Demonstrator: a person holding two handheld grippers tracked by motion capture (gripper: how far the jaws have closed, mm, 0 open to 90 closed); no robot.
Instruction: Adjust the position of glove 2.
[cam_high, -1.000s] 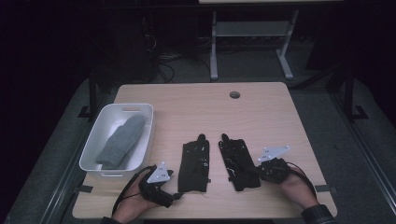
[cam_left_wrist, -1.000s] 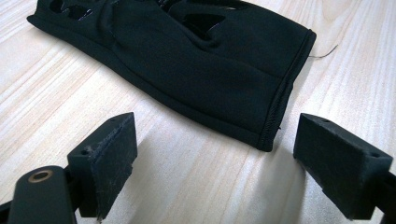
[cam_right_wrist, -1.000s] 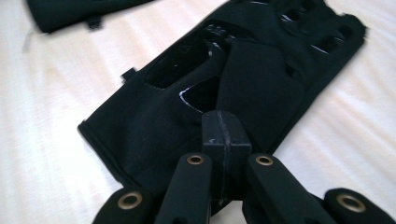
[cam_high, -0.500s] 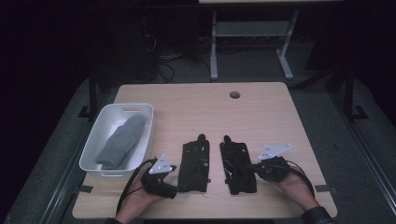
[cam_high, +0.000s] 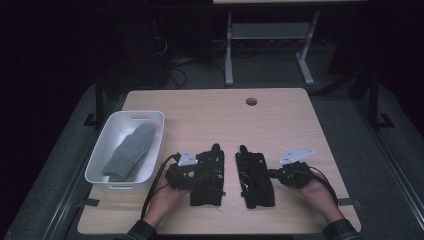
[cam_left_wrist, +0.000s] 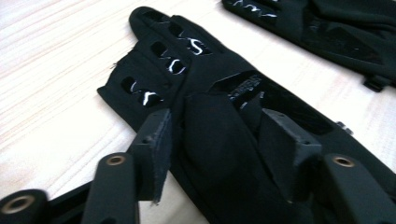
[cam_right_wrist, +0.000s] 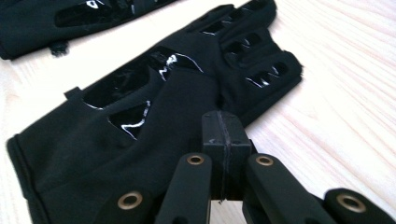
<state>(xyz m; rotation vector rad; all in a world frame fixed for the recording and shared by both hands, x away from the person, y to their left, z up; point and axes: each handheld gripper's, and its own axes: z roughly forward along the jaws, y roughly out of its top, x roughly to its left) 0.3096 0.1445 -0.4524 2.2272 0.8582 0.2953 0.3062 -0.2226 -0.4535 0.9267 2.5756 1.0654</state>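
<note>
Two black fabric gloves with glossy cut-out strips lie flat side by side at the near-middle of the light wood-grain table (cam_high: 280, 120), long axes running away from the person, fingertips toward the far edge, cuffs toward the near edge. Left black glove (cam_high: 207, 172) sits just beside right black glove (cam_high: 255, 177), a narrow strip of bare table between them, not touching. Left gripper (cam_left_wrist: 224, 140) comes in from the glove's outer left side, low over its cuff half; jaws apart, straddling a raised fold of the black fabric, which sits between the pads (cam_left_wrist: 156, 149) but doesn't look pinched yet. Glove fingers point up-left in the left gripper view, away from the jaws. Right gripper (cam_right_wrist: 223, 140) rests at the outer right edge of the right glove, around mid-length; jaws pressed together with nothing visible between them, tips touching or just over the fabric edge, can't tell which. Each hand is nearer its own glove, so likely each takes one; the left is closer to a grip, the right would need to open first. Gloves look thin, limp, stretchy, slits across the fingers with shiny patches showing; expect them to droop when lifted. White plastic bin (cam_high: 102, 150) at the table's left holds a grey knitted mitten (cam_high: 131, 150), well apart from the gloves.
</note>
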